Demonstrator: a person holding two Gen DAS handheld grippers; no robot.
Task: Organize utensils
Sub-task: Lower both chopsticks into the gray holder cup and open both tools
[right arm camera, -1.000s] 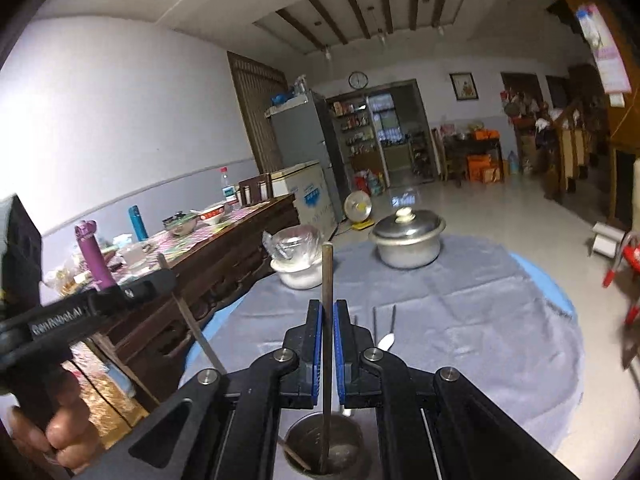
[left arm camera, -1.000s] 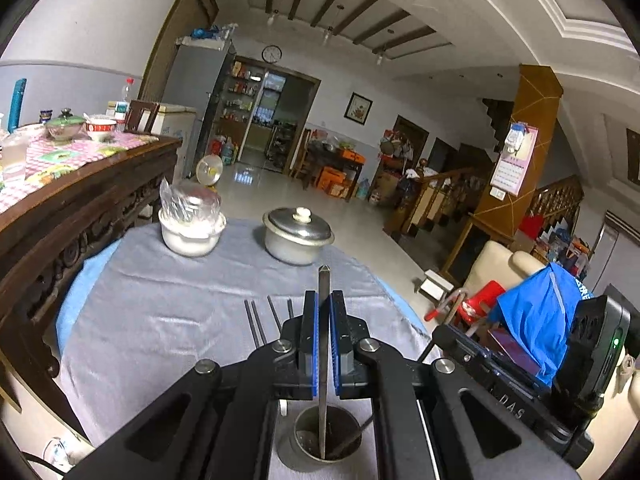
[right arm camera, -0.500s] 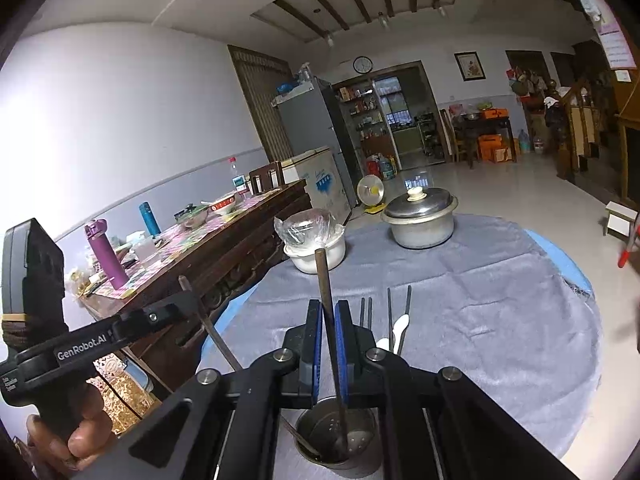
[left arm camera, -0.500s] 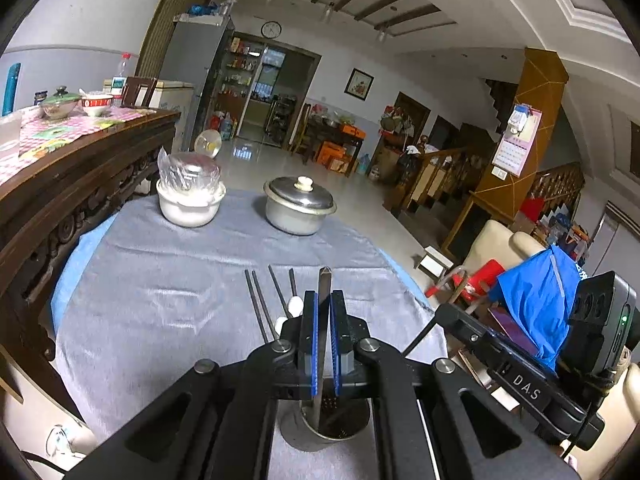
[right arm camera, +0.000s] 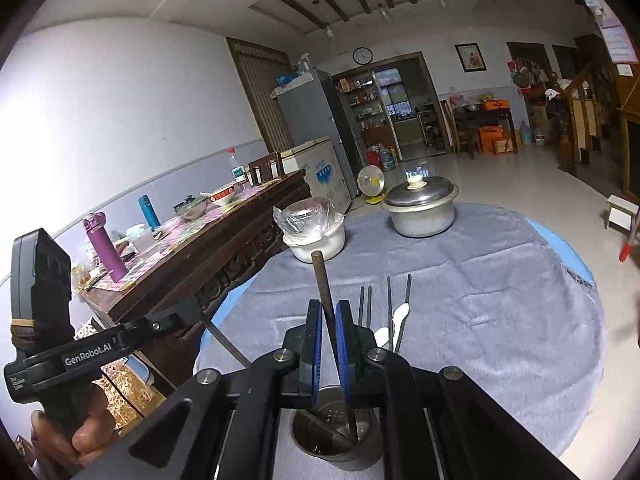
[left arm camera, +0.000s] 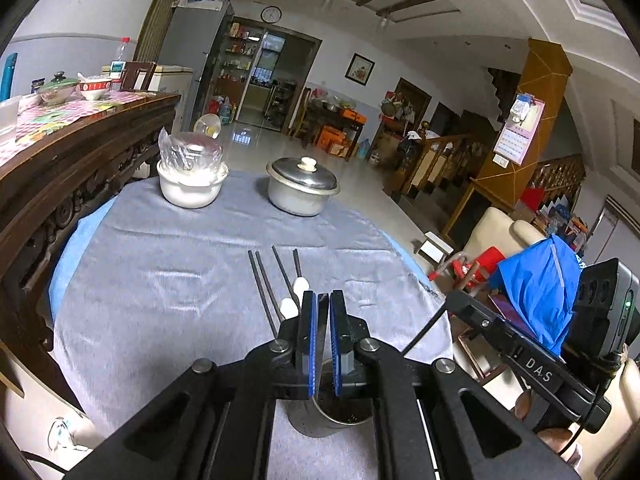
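A steel utensil cup stands on the grey cloth at the near table edge, right under both grippers; it also shows in the right wrist view. My left gripper is slightly open and empty above the cup. My right gripper is slightly open around a brown chopstick that leans left and stands in the cup beside another stick. Two dark chopsticks and two white-bowled spoons lie on the cloth just beyond; the spoons also show in the right wrist view.
A lidded steel pot and a white bowl covered in plastic wrap stand at the table's far side. A carved dark wooden sideboard with bowls and bottles runs along the left. A chair with blue cloth is at the right.
My left gripper let go of its chopstick, which dropped into the cup, and its jaws parted. My right gripper loosened on its chopstick, which tilted left with its lower end in the cup.
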